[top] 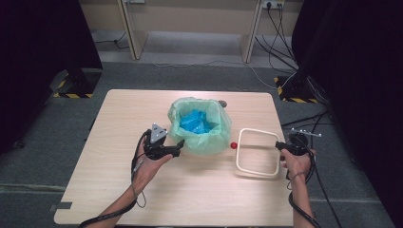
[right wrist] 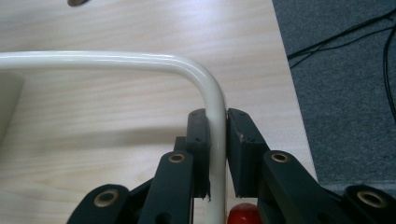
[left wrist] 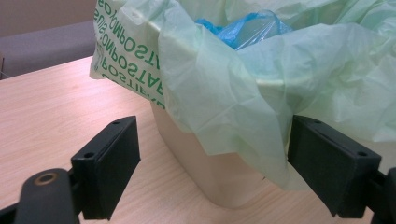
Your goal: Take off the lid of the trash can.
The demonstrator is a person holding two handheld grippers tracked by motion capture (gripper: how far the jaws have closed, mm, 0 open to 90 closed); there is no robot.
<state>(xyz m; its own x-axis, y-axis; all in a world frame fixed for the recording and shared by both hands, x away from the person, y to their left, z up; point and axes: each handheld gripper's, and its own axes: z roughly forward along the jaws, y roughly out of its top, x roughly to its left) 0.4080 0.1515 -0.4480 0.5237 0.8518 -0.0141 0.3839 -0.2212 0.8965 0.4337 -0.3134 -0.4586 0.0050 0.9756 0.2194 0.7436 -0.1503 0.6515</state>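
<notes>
Bin, cream plastic and lined with a thin, crinkled green bag holding blue film, stands mid-table. At its base the left gripper waits with jaws spread wide around the bag's loose overhang; a careless close could snag or tear that film, or tip the light bin. To the right, the right gripper clamps a smooth cream hoop, which could swing and knock the bin. Table is pale wood laminate.

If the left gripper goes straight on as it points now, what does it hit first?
Most likely the green bag draped over the cream bin, straight ahead between the open fingers of the left gripper; the exact gap is unclear.
</notes>
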